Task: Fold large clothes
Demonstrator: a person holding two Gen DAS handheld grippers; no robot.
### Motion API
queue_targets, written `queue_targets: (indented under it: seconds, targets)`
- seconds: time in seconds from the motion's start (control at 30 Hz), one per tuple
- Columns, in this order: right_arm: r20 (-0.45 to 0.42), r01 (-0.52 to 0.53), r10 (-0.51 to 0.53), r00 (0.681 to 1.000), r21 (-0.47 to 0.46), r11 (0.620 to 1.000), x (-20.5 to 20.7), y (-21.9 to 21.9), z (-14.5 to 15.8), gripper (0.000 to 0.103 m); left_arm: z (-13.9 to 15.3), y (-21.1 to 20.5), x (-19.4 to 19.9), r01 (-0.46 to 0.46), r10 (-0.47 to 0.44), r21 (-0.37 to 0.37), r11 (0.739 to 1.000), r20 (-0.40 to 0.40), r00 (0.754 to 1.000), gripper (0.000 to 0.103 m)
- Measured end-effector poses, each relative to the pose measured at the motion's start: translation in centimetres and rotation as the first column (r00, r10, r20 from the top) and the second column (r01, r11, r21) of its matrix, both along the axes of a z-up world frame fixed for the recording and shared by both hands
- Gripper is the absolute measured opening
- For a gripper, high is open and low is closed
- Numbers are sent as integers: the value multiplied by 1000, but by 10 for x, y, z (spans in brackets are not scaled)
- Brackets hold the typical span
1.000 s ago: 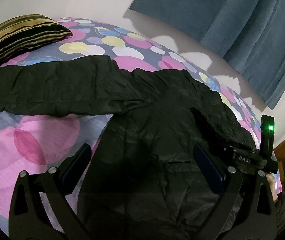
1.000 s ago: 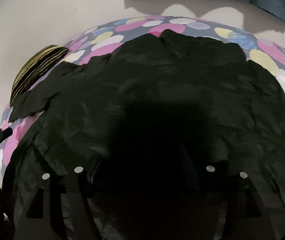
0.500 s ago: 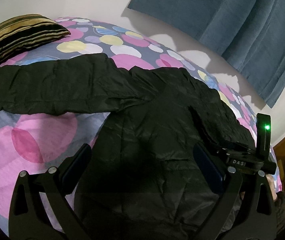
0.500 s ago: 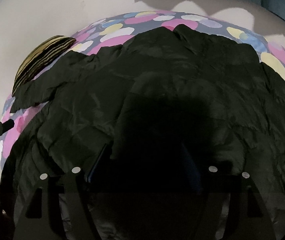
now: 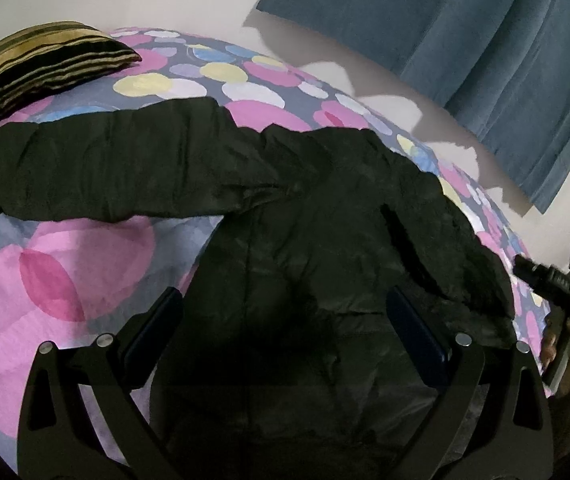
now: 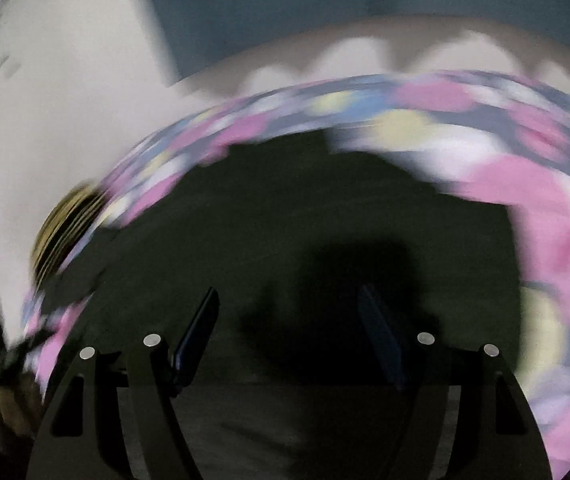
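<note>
Left gripper point(image 5: 283, 322): wide open, empty, poised over black crinkled padded jacket point(image 5: 305, 280), unchanged. Jacket: spread on spotted pink-and-grey bedspread point(image 5: 65, 292), one sleeve point(image 5: 93, 172) outstretched leftward. Striped gold-and-black pillow point(image 5: 41, 64): beyond sleeve, clear of fold. Right gripper point(image 6: 287, 328): open, empty, now swung rightward, view blurred; likely seeking other sleeve.

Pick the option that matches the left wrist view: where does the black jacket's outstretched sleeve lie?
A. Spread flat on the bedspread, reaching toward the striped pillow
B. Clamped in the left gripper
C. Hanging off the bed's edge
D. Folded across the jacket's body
A: the sleeve of the black jacket lies flat on the dotted bedspread, reaching toward the striped pillow; the left gripper is open.
</note>
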State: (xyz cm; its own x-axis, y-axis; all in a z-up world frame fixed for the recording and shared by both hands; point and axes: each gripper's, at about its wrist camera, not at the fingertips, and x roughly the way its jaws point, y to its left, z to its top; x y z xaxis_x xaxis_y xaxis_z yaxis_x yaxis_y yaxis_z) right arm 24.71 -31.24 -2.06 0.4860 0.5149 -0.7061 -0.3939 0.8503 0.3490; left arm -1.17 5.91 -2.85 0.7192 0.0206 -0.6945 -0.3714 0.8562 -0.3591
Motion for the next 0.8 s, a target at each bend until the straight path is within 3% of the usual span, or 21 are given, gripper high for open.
queue_targets:
  seconds: [0.1, 0.17, 0.3, 0.33, 0.37, 0.4, 0.6, 0.67, 0.7, 0.8]
  targets:
    - [-65, 206, -205, 977, 11, 979, 37, -75, -19, 69, -9, -2, 1, 4, -3, 11, 1000, -28, 1000, 101]
    - [-153, 297, -291, 944, 20, 955, 61, -112, -43, 57, -17, -2, 2, 0, 1, 8, 1000, -53, 999, 101]
    - [-284, 308, -263, 922, 127, 943, 88, -132, -78, 57, -31, -1, 2, -14, 17, 25, 1000, -95, 995, 101]
    - [-296, 305, -254, 921, 141, 942, 92, -132, -84, 50, -33, 0, 1, -19, 21, 26, 999, -100, 995, 101]
    - [-309, 292, -235, 922, 151, 944, 98, -130, -90, 31, -35, 1, 0, -27, 29, 21, 999, -105, 994, 101]
    - [-323, 277, -217, 921, 152, 949, 103, -127, -97, 28, -36, 3, 0, -33, 35, 16, 999, -109, 993, 101]
    - [-338, 280, -202, 919, 199, 939, 101, -128, -94, 29, -40, 4, 0, -46, 47, 12, 999, -121, 992, 101]
    - [-350, 264, -178, 920, 216, 940, 92, -130, -92, 43, -40, 4, -1, -46, 48, 14, 999, -121, 992, 101]
    - [-346, 262, -175, 922, 224, 939, 86, -133, -89, 45, -40, 4, -1, -47, 48, 14, 999, -120, 992, 101]
    - [-345, 252, -179, 921, 180, 951, 69, -137, -89, 41, -40, 4, -1, -47, 48, 14, 999, -119, 992, 101]
